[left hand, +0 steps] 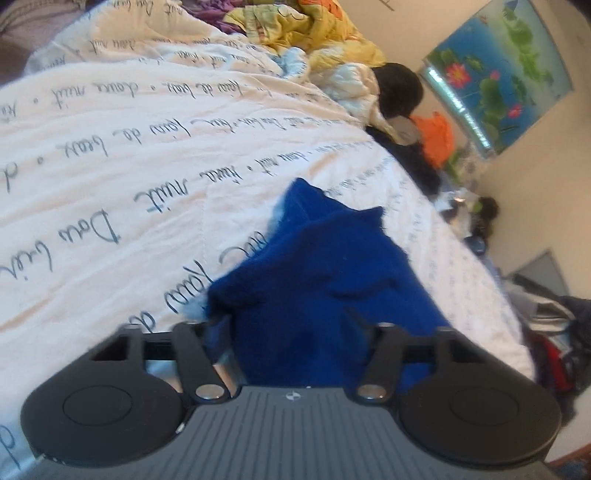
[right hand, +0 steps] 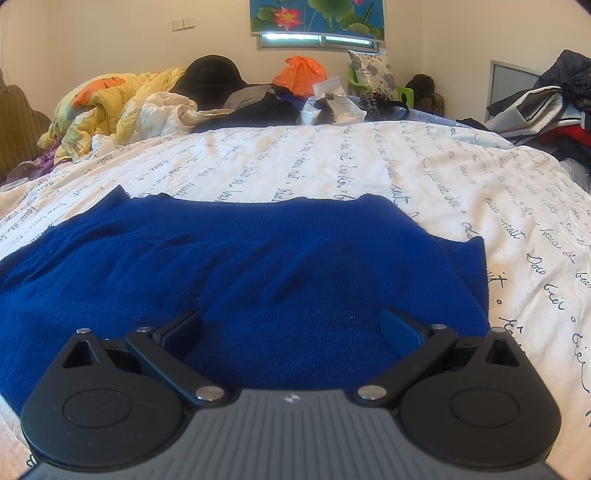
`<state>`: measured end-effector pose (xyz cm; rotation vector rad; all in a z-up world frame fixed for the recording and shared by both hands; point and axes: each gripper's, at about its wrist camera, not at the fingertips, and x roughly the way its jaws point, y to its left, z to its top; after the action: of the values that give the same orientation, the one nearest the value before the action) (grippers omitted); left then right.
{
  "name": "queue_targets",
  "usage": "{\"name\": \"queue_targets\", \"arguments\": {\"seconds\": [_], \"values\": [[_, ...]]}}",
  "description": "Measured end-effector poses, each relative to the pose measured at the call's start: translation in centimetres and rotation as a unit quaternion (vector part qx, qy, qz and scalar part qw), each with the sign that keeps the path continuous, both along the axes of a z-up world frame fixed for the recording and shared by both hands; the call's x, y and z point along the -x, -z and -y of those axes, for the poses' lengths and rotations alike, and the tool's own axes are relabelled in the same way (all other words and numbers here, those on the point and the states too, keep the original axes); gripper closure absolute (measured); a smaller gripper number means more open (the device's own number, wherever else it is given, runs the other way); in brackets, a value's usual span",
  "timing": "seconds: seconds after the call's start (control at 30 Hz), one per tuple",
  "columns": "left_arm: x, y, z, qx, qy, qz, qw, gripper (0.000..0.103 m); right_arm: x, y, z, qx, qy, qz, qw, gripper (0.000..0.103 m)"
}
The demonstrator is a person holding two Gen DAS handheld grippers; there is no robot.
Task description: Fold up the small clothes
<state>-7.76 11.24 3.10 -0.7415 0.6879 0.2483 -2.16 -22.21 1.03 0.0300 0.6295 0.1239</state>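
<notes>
A small dark blue knit garment (right hand: pixel 258 258) lies spread on a white quilt with script lettering (right hand: pixel 332 162). My right gripper (right hand: pixel 291 321) is open, its fingers (right hand: pixel 400 328) wide apart and resting on the garment's near part. In the left wrist view the same garment (left hand: pixel 314 277) is bunched and lifted off the quilt (left hand: pixel 110 147). My left gripper (left hand: pixel 295 332) is shut on a fold of it; the cloth hides the fingertips.
A yellow blanket (right hand: pixel 107 103), a black hat (right hand: pixel 210 77), an orange bag (right hand: pixel 301 74) and dark clothes are piled at the far end of the bed. More clothes (right hand: pixel 546 107) are heaped at the right. A lotus blind (right hand: pixel 317 16) hangs over the window.
</notes>
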Motion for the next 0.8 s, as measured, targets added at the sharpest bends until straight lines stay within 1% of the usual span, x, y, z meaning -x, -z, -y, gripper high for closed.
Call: {"name": "queue_targets", "arguments": {"seconds": [0.03,0.07,0.1,0.17,0.2,0.23,0.27,0.37,0.43,0.5,0.53,0.6,0.63,0.67,0.7,0.73,0.77,0.8], "values": [[0.0,-0.1,0.1,-0.008,-0.004,-0.005,0.9999,0.059,0.0,0.0,0.0,0.000,0.000,0.000,1.000,0.000],[0.1,-0.1,0.1,-0.009,-0.007,-0.007,0.9999,0.059,0.0,0.0,0.0,0.000,0.000,0.000,1.000,0.000],[0.6,0.0,0.1,-0.004,-0.013,-0.006,0.9999,0.053,0.0,0.0,0.0,0.000,0.000,0.000,1.000,0.000],[1.7,0.0,0.2,0.014,-0.016,0.005,0.9998,0.034,0.0,0.0,0.0,0.000,0.000,0.000,1.000,0.000],[2.2,0.0,0.5,0.021,-0.013,0.017,0.9996,0.012,0.1,0.0,0.0,0.000,0.000,0.000,1.000,0.000],[2.7,0.1,0.9,0.024,-0.012,0.021,0.9994,0.001,0.0,0.0,0.0,0.000,0.001,0.000,1.000,0.000],[3.2,0.1,1.5,0.029,-0.012,0.024,0.9992,0.000,0.0,0.0,0.0,0.000,0.001,0.000,1.000,0.000],[3.2,0.4,2.1,0.050,0.021,0.038,0.9978,0.001,0.0,0.0,0.0,0.000,0.001,0.000,1.000,0.000],[2.6,1.0,1.1,0.078,0.002,0.061,0.9951,0.002,0.0,0.0,0.0,0.001,0.001,0.000,1.000,0.000],[1.2,1.7,-0.5,0.112,-0.016,0.082,0.9902,0.003,0.1,0.0,0.0,0.000,0.001,-0.001,1.000,0.000],[0.6,1.9,-1.3,0.124,-0.026,0.088,0.9880,0.005,0.1,0.0,0.0,0.000,0.001,-0.001,1.000,0.000],[-0.4,1.9,-2.5,0.149,-0.051,0.081,0.9842,0.010,0.1,0.0,-0.1,0.001,0.001,-0.001,1.000,0.000],[-0.7,1.9,-2.8,0.155,-0.058,0.079,0.9831,0.015,0.1,0.0,0.0,0.000,0.002,-0.001,1.000,0.000],[-0.8,1.9,-2.9,0.148,-0.063,0.076,0.9841,0.019,0.1,0.0,0.0,0.000,0.002,-0.001,1.000,0.000],[-1.0,1.7,-2.8,0.122,-0.064,0.067,0.9882,0.035,0.1,0.0,0.0,0.001,0.002,-0.001,1.000,0.000],[-1.2,1.5,-2.4,0.091,-0.062,0.055,0.9924,0.053,0.1,0.0,0.0,0.001,0.002,-0.001,1.000,0.000],[-1.5,1.3,-1.8,0.056,-0.058,0.040,0.9960,0.062,0.1,0.0,0.0,0.001,0.002,-0.001,1.000,0.000],[-1.6,1.2,-1.5,0.029,-0.054,0.030,0.9977,0.077,0.1,0.0,-0.1,0.001,0.002,-0.001,1.000,0.000]]}}
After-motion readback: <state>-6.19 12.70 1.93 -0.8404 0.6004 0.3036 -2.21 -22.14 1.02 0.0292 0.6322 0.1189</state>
